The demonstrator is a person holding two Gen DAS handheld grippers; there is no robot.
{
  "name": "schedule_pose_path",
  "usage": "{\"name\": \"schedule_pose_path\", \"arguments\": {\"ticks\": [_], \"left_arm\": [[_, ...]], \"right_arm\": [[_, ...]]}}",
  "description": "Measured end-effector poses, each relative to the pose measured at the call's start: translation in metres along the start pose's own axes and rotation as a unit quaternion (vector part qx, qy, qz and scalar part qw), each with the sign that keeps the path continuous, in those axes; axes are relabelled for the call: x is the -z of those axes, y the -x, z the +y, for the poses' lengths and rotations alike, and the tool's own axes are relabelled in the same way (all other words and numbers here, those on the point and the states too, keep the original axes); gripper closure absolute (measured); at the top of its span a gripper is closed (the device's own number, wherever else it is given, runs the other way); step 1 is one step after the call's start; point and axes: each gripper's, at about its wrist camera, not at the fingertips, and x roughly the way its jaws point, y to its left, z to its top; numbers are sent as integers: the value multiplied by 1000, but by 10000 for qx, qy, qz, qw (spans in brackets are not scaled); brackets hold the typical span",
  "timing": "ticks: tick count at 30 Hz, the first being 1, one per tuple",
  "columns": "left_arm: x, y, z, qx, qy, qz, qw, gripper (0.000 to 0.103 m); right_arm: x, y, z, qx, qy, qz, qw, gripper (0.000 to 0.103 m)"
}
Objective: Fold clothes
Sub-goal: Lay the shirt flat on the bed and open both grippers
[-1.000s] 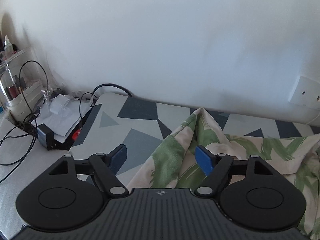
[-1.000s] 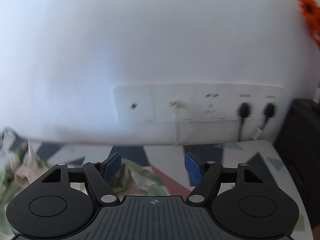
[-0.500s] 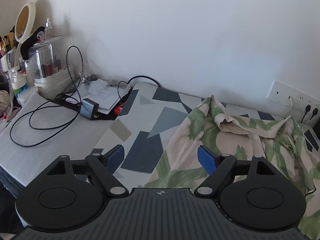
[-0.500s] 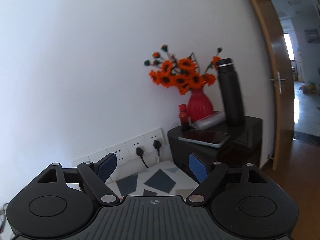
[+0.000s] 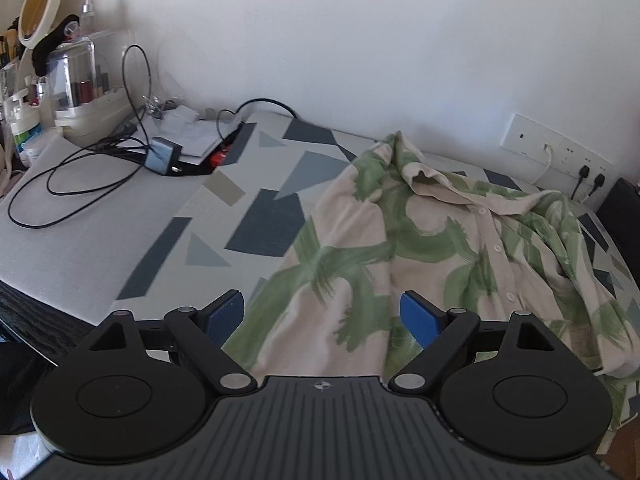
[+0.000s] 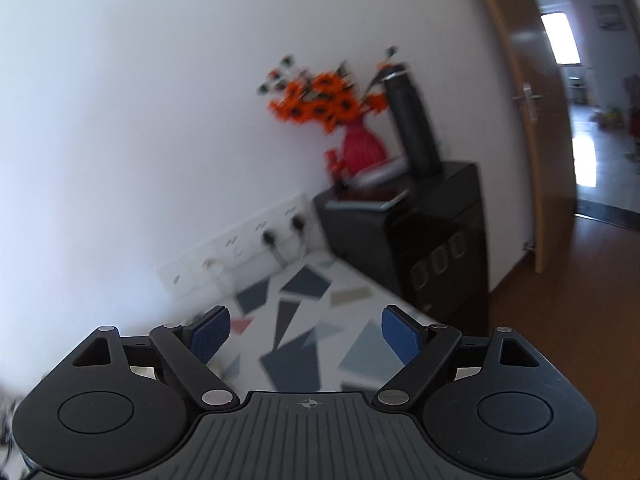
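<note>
The left gripper point(image 5: 322, 316) has its blue fingers point(image 5: 418, 318) spread and opening wider, with nothing pinched; the shirt point(image 5: 420, 240) shows through the gap but neither pad presses on it. The right gripper point(image 6: 306, 334) is likewise spread and empty, its fingers point(image 6: 400, 334) over bare patterned cover rather than cloth. The shirt, cream with green leaf strokes, lies crumpled on the table point(image 5: 248, 216), collar toward the wall and button placket running down toward the near edge, its right part bunched in folds. Folding looks barely begun, and the likely trouble is a grab into that bunched heap, which could catch two layers at once and drag the shirt askew. The loose black cable point(image 5: 80, 184) and the charger point(image 5: 162, 156) at the far left could snag a wide sweep. The near hem is hidden behind the left gripper's body, the sleeves cannot be told apart in the folds, and the right wrist view is blurred, so the vase of orange flowers point(image 6: 340, 120) and dark cabinet point(image 6: 420, 232) are only roughly made out.
</note>
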Motion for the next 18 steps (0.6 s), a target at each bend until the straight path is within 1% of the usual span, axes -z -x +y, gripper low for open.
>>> {"name": "schedule_pose_path", "arguments": {"ticks": [2, 3, 5, 7, 9, 10, 11, 13, 15, 17, 18], "left_arm": [[8, -1, -17, 151, -138, 67, 9998, 16], [12, -2, -24, 216, -196, 93, 9995, 16], [18, -3, -35, 305, -264, 138, 9991, 16], [26, -6, -43, 302, -256, 228, 9990, 16], [32, -13, -49, 245, -182, 362, 9989, 16], [35, -16, -51, 212, -118, 425, 9988, 16], [38, -19, -53, 174, -31, 478, 9987, 16], [42, -24, -55, 113, 175, 593, 9980, 16], [47, -29, -57, 81, 337, 713, 9969, 16], [51, -35, -60, 34, 394, 829, 9958, 16], [53, -38, -61, -12, 371, 892, 9953, 16]], "right_arm": [[24, -13, 17, -256, 549, 353, 9975, 24], [37, -21, 27, -417, 884, 543, 9937, 26], [67, -32, 50, -812, 1523, 938, 9805, 29], [100, -40, 75, -1308, 2129, 1350, 9588, 35], [131, -47, 96, -1761, 2614, 1697, 9337, 38], [145, -50, 104, -1922, 2824, 1853, 9214, 38], [158, -55, 110, -2027, 2998, 1984, 9109, 40], [178, -61, 120, -2160, 3160, 2236, 8964, 44], [190, -71, 124, -2187, 3184, 2472, 8886, 50], [195, -80, 124, -2171, 3193, 2647, 8837, 52], [195, -84, 123, -2171, 3200, 2703, 8817, 57]]}}
